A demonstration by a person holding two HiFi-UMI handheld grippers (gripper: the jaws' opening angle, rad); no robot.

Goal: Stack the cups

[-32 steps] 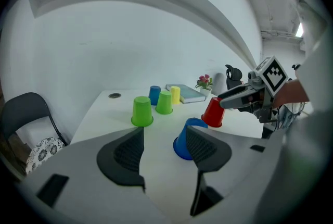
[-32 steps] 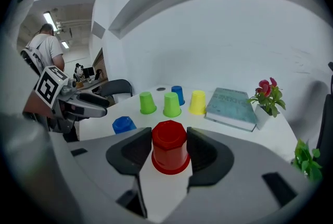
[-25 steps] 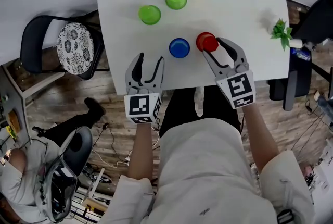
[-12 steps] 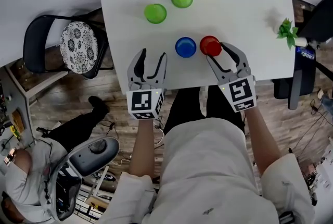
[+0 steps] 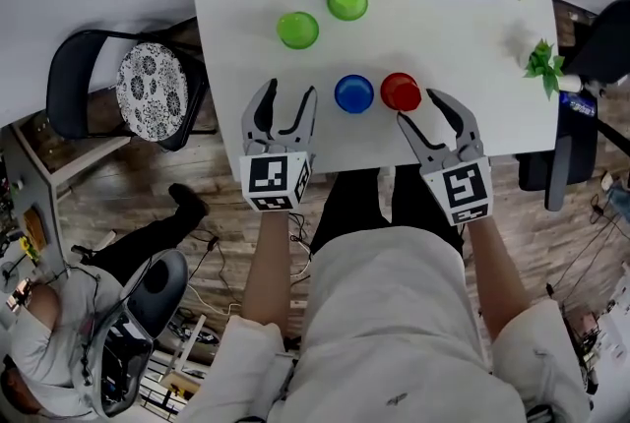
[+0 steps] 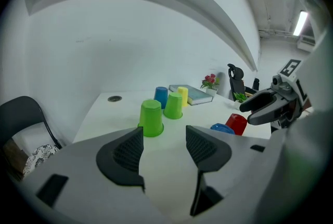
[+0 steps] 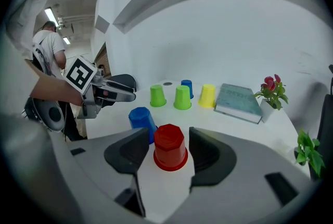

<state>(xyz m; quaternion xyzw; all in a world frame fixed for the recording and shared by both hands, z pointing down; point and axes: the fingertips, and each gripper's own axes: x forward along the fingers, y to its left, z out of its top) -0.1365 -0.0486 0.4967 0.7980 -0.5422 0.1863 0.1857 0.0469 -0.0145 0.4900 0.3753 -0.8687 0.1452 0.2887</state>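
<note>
Left gripper (image 5: 288,91): released, empty, at the near-left edge of the surface (image 5: 443,47).
Blue cup (image 5: 353,93): just left of the red cup (image 5: 401,91); close askew and you topple both.
Right gripper (image 5: 421,111): jaws just opened wider, red cup between them, ungripped.

**Right gripper** (image 5: 421,109): the jaws have just been opening and stand wider than a second ago. The red cup (image 5: 401,91) now sits between the jaw tips with a gap to each pad. Earlier the jaw nearer the blue cup (image 5: 353,93) lay close against it, and the gripper has since drawn back slightly.

**Left gripper** (image 5: 291,89): it has advanced further over the table (image 5: 463,47). Its tips were short of the blue cup and are now roughly level with it
</note>
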